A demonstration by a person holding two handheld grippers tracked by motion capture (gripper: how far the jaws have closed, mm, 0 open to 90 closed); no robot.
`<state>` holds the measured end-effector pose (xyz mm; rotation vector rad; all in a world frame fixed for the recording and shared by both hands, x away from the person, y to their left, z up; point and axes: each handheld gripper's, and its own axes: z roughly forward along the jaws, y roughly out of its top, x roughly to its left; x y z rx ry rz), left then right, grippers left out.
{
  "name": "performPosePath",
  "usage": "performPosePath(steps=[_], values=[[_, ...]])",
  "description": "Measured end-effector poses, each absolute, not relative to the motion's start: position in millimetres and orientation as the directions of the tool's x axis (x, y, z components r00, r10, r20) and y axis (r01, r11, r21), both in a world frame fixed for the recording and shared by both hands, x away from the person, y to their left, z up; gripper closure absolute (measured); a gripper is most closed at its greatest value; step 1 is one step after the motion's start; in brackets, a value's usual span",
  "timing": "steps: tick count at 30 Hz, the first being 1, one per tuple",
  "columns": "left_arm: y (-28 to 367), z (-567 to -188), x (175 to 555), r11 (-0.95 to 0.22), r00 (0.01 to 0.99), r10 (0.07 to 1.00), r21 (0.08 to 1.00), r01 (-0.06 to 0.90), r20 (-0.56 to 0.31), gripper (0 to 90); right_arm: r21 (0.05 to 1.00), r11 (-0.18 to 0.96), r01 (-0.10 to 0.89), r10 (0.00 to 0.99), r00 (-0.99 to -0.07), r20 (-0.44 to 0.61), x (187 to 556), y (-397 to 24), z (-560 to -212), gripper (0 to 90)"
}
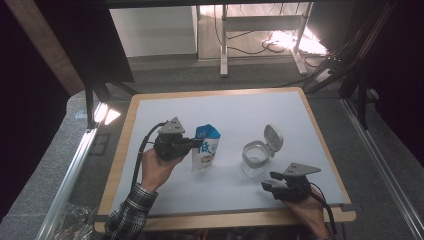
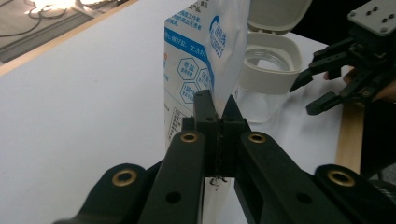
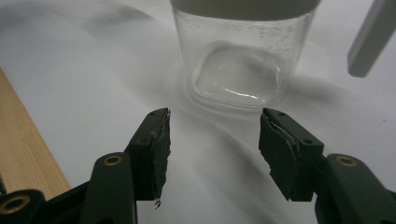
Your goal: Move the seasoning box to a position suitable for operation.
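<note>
A white pouch with blue print [image 1: 206, 152] stands upright near the middle of the white table top [image 1: 225, 110]. My left gripper [image 1: 198, 144] is shut on the pouch's left edge; in the left gripper view the jaws pinch the pouch [image 2: 205, 56] at my left gripper [image 2: 218, 107]. A clear jar [image 1: 255, 159] with its white flip lid [image 1: 273, 138] open stands to the pouch's right. My right gripper [image 1: 268, 182] is open, just in front of the jar with nothing between its jaws. The right gripper view has the jar [image 3: 238, 60] beyond my right gripper [image 3: 214, 140].
The table's wooden front edge [image 1: 225, 218] lies just under my right hand. A desk frame and cables [image 1: 260, 40] stand on the floor beyond the table's far edge. Dark frame posts [image 1: 90, 100] stand off the left side.
</note>
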<state>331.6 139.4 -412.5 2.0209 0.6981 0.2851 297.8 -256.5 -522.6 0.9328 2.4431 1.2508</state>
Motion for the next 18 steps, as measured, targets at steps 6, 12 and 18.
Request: performPosePath(steps=[6, 12, 18], values=[[127.3, -411.7, 322.9, -0.4, 0.832, 0.549, 0.848, 0.348, -0.083, 90.0, 0.796, 0.438, 0.417, 0.619, -0.782, 0.069, 295.2, -249.4, -523.1, 44.5], [120.3, -413.2, 318.4, -0.403, 0.841, 0.533, 0.847, 0.346, -0.09, 90.0, 0.794, 0.453, 0.405, 0.593, -0.802, 0.071, 292.0, -238.2, -522.6, 47.0], [115.7, -413.6, 315.1, -0.403, 0.847, 0.524, 0.848, 0.344, -0.094, 90.0, 0.791, 0.462, 0.402, 0.575, -0.815, 0.078, 289.9, -224.7, -524.5, 47.0]])
